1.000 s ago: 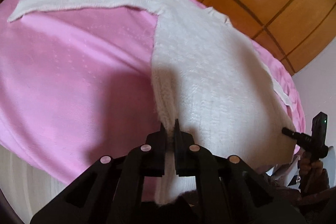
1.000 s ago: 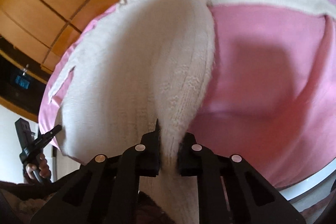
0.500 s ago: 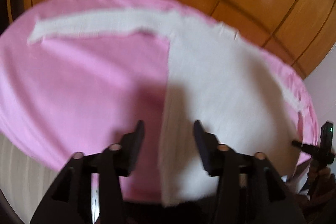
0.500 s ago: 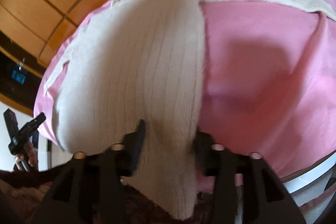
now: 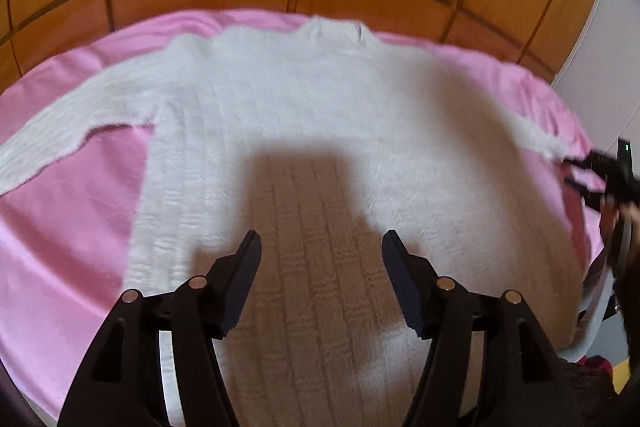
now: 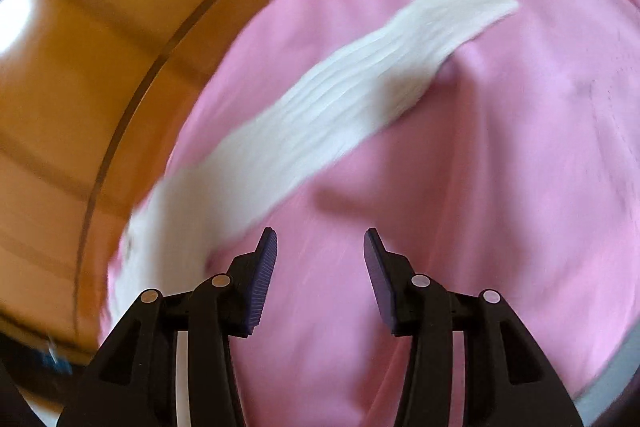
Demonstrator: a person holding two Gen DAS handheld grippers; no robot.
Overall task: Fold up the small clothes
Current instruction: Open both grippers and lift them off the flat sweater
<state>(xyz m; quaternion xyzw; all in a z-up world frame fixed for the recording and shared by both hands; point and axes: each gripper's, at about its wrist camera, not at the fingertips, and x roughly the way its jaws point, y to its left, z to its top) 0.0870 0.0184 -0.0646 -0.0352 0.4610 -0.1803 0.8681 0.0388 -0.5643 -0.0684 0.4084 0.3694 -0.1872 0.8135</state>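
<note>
Left wrist view: we find the left gripper spread, jaws having just opened, above the flat sweater (released, we judge, for folding). The right gripper is spread near a sleeve, holding nothing.

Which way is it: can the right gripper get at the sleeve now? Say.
Probably yes. The right gripper is open and empty, and the sleeve lies flat on the pink sheet ahead with nothing between.
</note>
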